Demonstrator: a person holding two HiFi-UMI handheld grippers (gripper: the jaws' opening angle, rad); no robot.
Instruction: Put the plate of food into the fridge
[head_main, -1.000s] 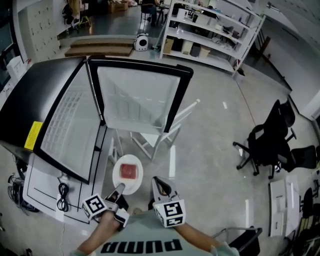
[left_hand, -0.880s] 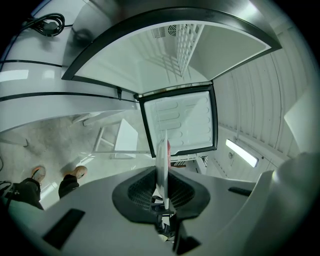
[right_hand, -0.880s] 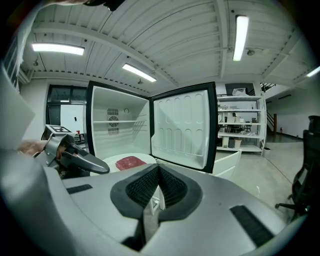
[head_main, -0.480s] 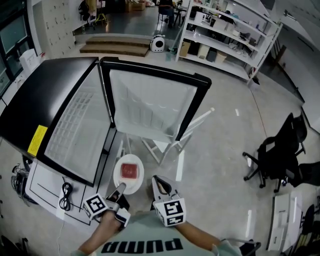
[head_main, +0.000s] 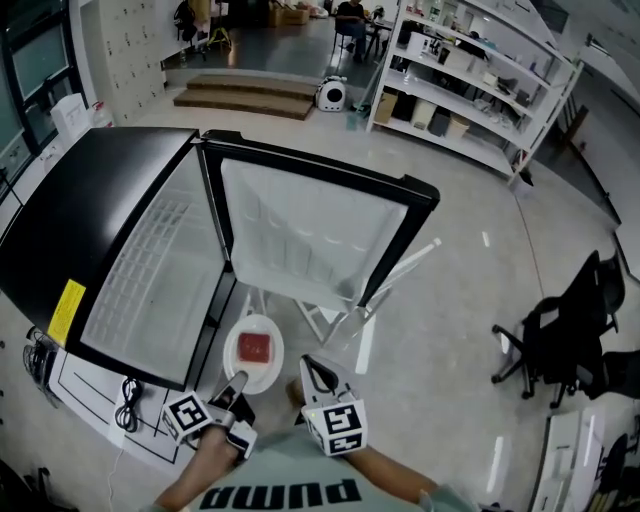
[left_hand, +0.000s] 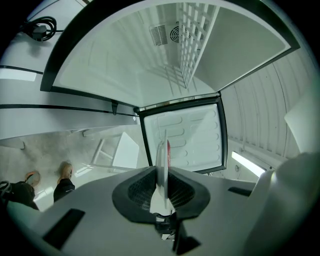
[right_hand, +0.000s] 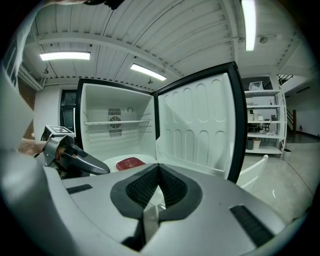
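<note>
A white plate (head_main: 253, 352) carrying a red slab of food (head_main: 256, 347) is held out level in front of the open fridge (head_main: 150, 270). My left gripper (head_main: 232, 392) is shut on the plate's near rim. In the left gripper view the plate (left_hand: 161, 160) shows edge-on between the pads, with the food (left_hand: 168, 152) on its right side. My right gripper (head_main: 318, 372) hovers just right of the plate, shut with nothing in it. From the right gripper view I see the food (right_hand: 131, 163), the left gripper (right_hand: 75, 157) and the bare white fridge interior (right_hand: 115, 130).
The fridge door (head_main: 310, 240) stands wide open to the right of the cavity. A white chair (head_main: 340, 300) stands behind the door. Cables (head_main: 125, 410) lie on the floor at left. Shelving (head_main: 470, 60) and a black office chair (head_main: 560, 340) stand further off.
The fridge has drifted lower in the head view as the person came a little closer. The plate stays gripped by the left gripper; both grippers keep their places in the view.
</note>
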